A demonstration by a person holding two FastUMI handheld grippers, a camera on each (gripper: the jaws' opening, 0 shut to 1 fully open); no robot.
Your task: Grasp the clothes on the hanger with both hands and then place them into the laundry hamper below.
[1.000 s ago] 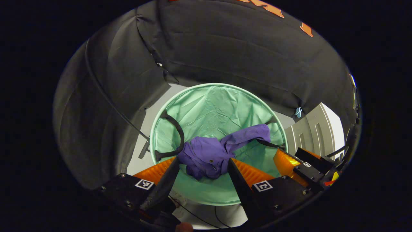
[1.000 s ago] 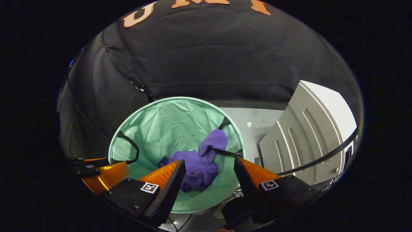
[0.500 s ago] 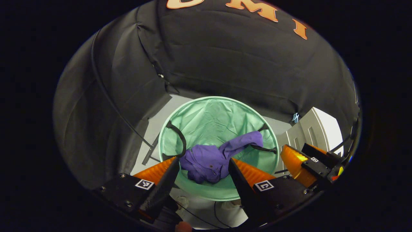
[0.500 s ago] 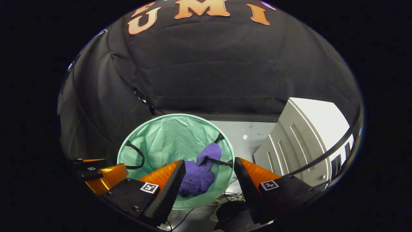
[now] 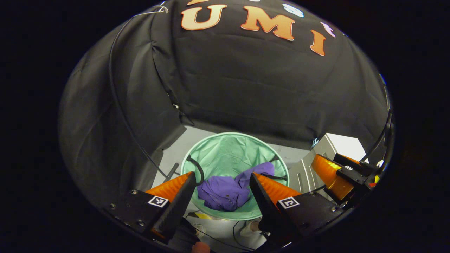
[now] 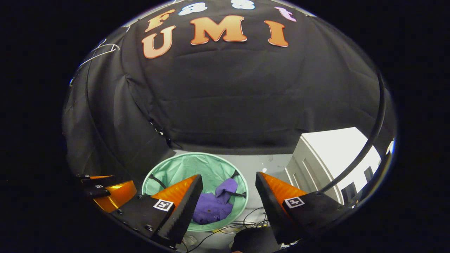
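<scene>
Left gripper [image 5: 221,177]: orange ribbed fingers spread wide, nothing between them — released. In the left gripper view, framed directly between the fingertips at 12 o'clock, sits the round mint-green fabric laundry hamper [image 5: 232,149], standing on the pale floor below. Crumpled purple button shirt [image 5: 226,191] lying inside it, bunched toward the near rim, one sleeve trailing up toward 1 o'clock and resting at the hamper's edge beside a black strap handle [image 5: 197,168]. Off at 3 o'clock, the other gripper, its orange finger pointing inward.

Right gripper [image 6: 228,179]: likewise parted and empty, holding nothing. Between its fingers in the right gripper view, the same hamper and shirt at 12 o'clock; white panelled cabinet [image 6: 330,154] at 2 o'clock; loose black cables [image 6: 242,221] on the floor at the hamper's near side, toward 6 o'clock.

Judged from this: garment deposited, both grippers well above the hamper, the step in hand a clean withdrawal. Best done by rising straight and keeping the fingers apart — no snagging of cloth or strap handle. Worth checking that trailing sleeve: appears draped at the rim, so possibly liable to slide outward; whether it hangs over cannot be told. A light nudge inward would settle it.
</scene>
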